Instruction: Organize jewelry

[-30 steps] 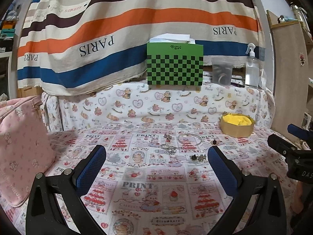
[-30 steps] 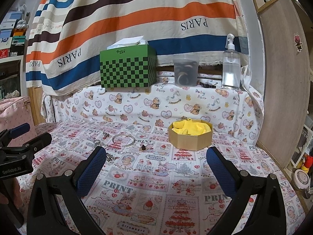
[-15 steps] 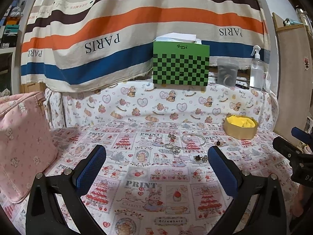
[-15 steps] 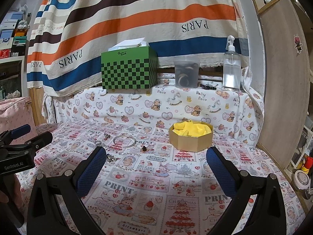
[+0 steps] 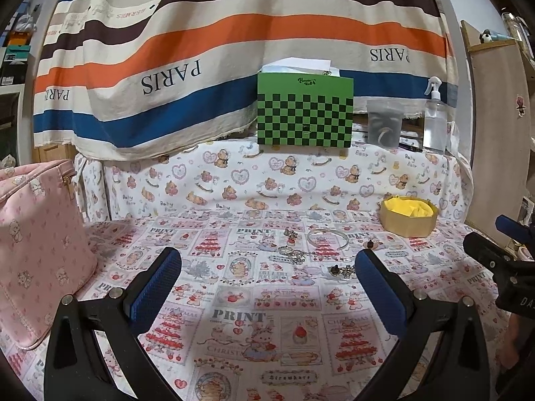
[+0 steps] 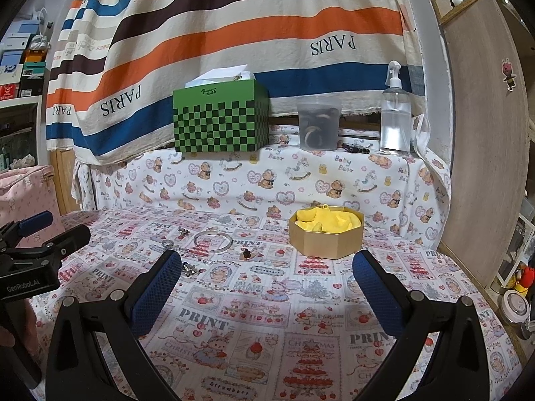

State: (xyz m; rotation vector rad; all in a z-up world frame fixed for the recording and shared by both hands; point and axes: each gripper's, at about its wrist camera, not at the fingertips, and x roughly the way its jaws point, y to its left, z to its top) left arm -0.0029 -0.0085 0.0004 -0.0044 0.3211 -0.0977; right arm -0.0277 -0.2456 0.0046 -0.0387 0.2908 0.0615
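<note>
Between the blue-padded fingers (image 5: 157,287) of the left gripper (image 5: 267,284), spread wide and grasping nothing, lies only the printed cloth of the counter (image 5: 234,317). The right gripper (image 6: 267,284) is likewise released, its fingers (image 6: 378,287) apart over bare cloth.

Beyond the left gripper's fingers, the jewelry lies loose on the counter: a silver bangle (image 5: 327,238), a chain cluster (image 5: 294,253) just beside it, a small charm (image 5: 291,234) behind the chain, a dark ornate piece (image 5: 341,271) near the right-hand fingertip, and a small dark stud (image 5: 370,244), possibly a ring or earring; it is too small to tell.

Right of the bangle stands an octagonal gold box (image 6: 326,234), open, lined with yellow fabric (image 6: 329,222). None of the jewelry is in it.

A pink quilted bag (image 5: 36,250) stands at the counter's left edge. On the raised ledge behind sit a green checkered box (image 6: 220,117), a translucent tub (image 6: 317,127) and a spray bottle (image 6: 396,113), all before a striped cloth (image 6: 234,33) marked "PARIS".

In the right wrist view the left gripper (image 6: 50,234) appears at far left, well apart from the jewelry.
</note>
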